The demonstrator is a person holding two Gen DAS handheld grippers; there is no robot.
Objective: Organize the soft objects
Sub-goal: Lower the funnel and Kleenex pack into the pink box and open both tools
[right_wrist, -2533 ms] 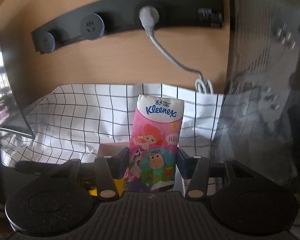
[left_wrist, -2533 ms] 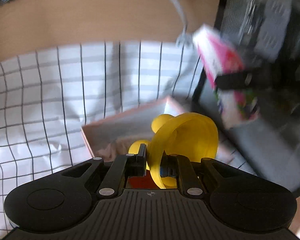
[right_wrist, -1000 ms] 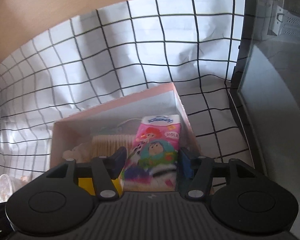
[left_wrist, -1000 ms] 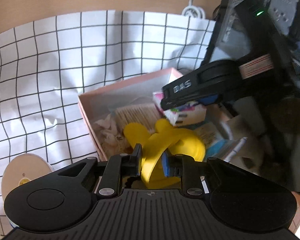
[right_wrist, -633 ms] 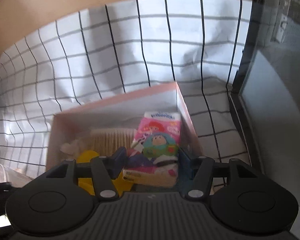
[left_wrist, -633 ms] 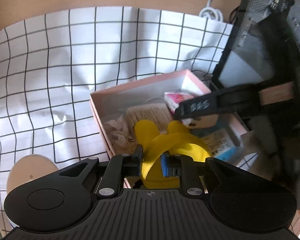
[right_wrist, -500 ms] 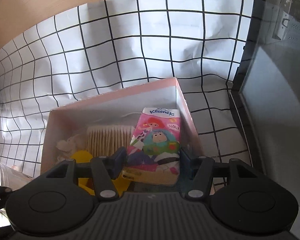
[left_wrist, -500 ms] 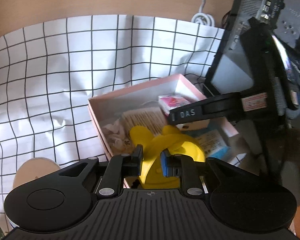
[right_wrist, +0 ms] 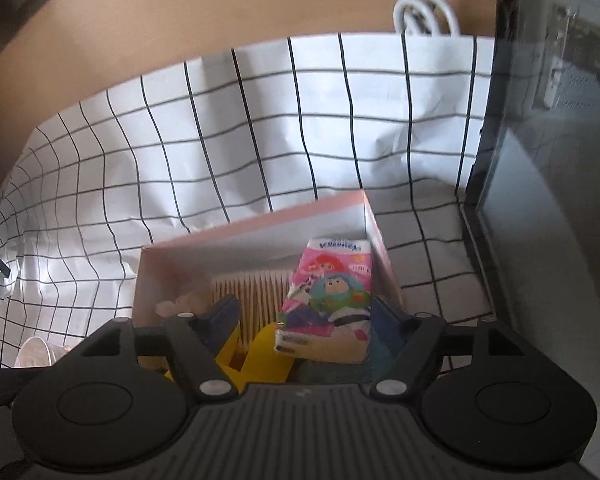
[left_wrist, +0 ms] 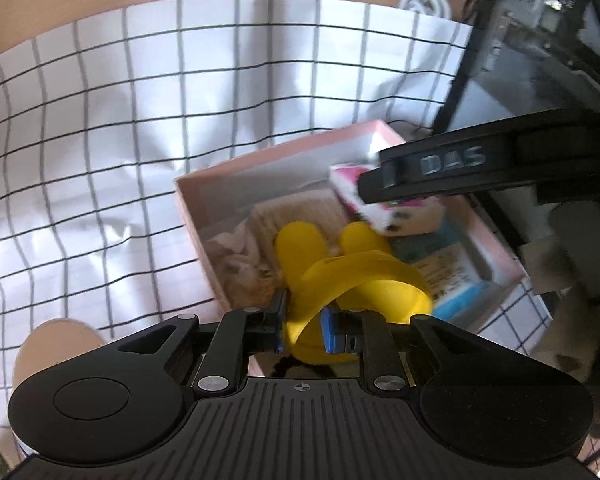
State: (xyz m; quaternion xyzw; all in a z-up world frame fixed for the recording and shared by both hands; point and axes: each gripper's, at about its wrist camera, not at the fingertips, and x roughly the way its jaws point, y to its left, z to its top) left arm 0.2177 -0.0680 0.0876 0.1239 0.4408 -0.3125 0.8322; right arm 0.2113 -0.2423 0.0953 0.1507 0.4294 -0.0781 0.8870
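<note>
A pink open box (left_wrist: 188, 208) (right_wrist: 260, 216) sits on the checked cloth. My left gripper (left_wrist: 303, 316) is shut on a yellow rubber glove (left_wrist: 356, 276), which hangs over the box's near edge. My right gripper (right_wrist: 306, 312) is over the box with its jaws opening. The pink cartoon tissue pack (right_wrist: 328, 292) (left_wrist: 356, 188) lies between them in the box's right half, and the pads stand clear of it. In the left wrist view one right-gripper finger (left_wrist: 460, 168) crosses above the pack. The glove (right_wrist: 268, 356) shows low in the right wrist view.
Cotton swabs (right_wrist: 252, 292), crumpled pale bits (left_wrist: 236, 256) and a blue-edged packet (left_wrist: 460, 292) are in the box. A dark computer case (right_wrist: 540, 200) stands close on the right. A coiled white cable (right_wrist: 424, 16) lies behind, a round lid (left_wrist: 56, 344) at the near left.
My right gripper's jaws have spread and let go of the tissue pack, which now rests in the box. My left gripper has kept its hold on the glove over the box.
</note>
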